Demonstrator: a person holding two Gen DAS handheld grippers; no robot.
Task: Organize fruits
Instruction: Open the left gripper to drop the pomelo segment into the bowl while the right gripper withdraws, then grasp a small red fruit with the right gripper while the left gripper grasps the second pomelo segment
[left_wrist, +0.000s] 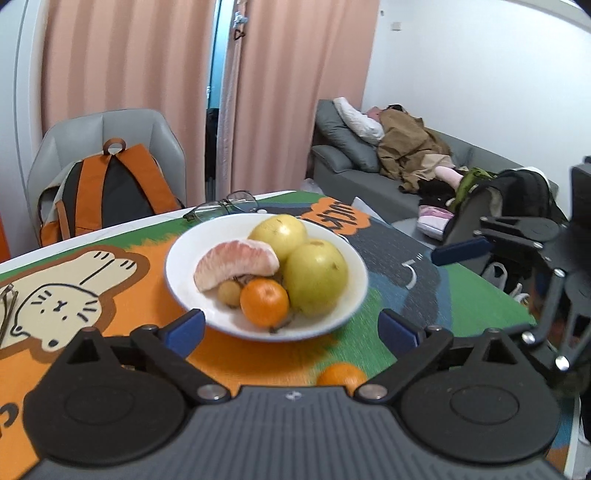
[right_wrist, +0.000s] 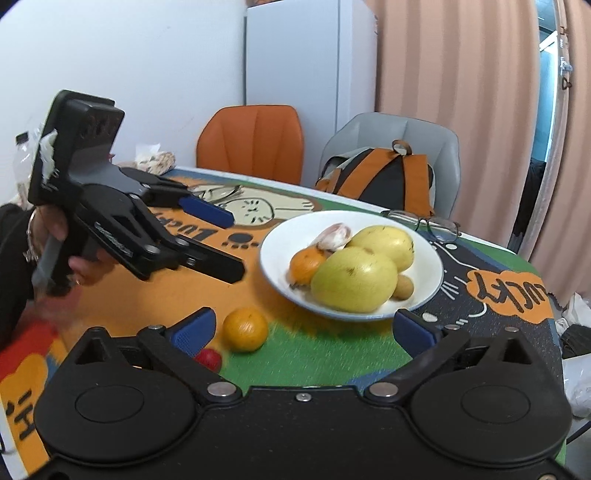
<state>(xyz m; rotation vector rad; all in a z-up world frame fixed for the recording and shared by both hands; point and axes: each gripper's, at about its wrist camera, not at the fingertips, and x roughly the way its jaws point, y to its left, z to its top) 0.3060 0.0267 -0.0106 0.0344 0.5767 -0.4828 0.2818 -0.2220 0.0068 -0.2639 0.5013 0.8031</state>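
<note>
A white bowl (left_wrist: 184, 291) on the cartoon tablecloth holds two yellow-green pears (left_wrist: 316, 280), a pomelo wedge (left_wrist: 236, 264), an orange (left_wrist: 264, 302) and a small brown longan (left_wrist: 229, 293). The bowl (right_wrist: 424, 258) also shows in the right wrist view. A loose orange (right_wrist: 245, 329) and a small red fruit (right_wrist: 208, 359) lie on the cloth in front of the bowl; the orange (left_wrist: 341, 374) also shows in the left wrist view. My left gripper (left_wrist: 291, 328) is open and empty, just short of the bowl. My right gripper (right_wrist: 303, 328) is open and empty, with the loose orange near its left finger.
Glasses (left_wrist: 225, 206) lie behind the bowl. A grey chair with an orange backpack (left_wrist: 110, 192) and an orange chair (right_wrist: 253, 142) stand at the table's far side. A sofa with a person lying on it (left_wrist: 402, 147) is at the right. The table edge (right_wrist: 554, 332) is close on the right.
</note>
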